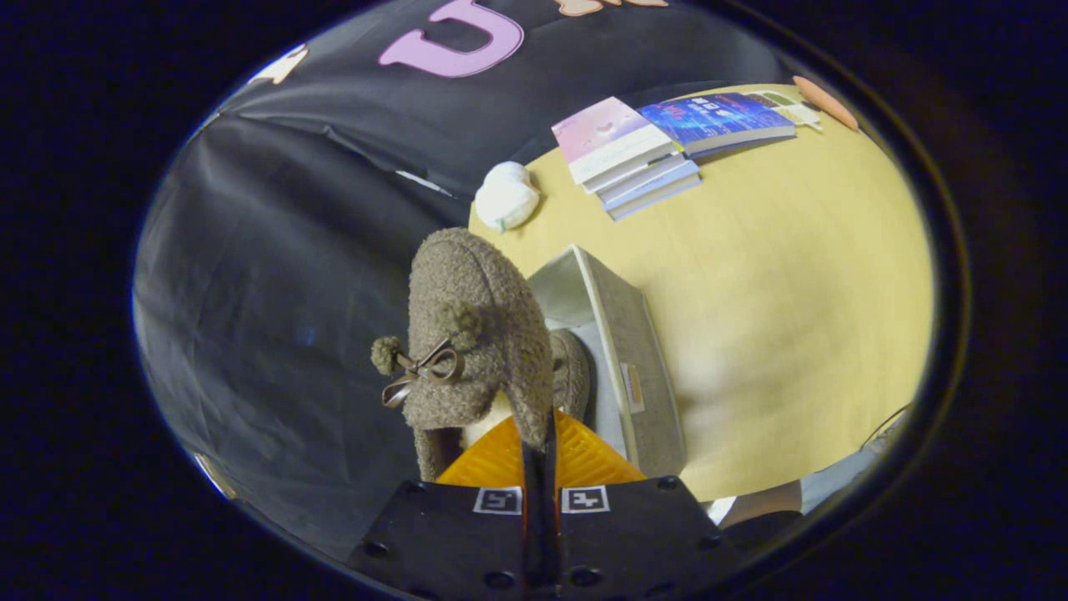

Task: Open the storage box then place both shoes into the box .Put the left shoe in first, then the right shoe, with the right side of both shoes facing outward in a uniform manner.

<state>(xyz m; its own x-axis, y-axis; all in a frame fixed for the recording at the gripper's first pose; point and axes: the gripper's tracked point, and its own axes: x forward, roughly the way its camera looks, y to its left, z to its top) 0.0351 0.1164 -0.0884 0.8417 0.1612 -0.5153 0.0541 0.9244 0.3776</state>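
My gripper (538,438) is shut on the rim of a fuzzy brown shoe (471,325) with pompoms and a small bow, which hangs in the air just ahead of the fingers, toe pointing away from me. Behind and below it the open grey storage box (638,367) stands on the yellow table (793,275). A second fuzzy brown shoe (571,371) lies inside the box, mostly hidden by the held shoe. The box lid is not something I can make out.
A stack of books (642,159) lies on the far side of the table, with a white crumpled object (506,196) beside it near the cloth wall. An orange oblong thing (826,102) rests at the table's far edge.
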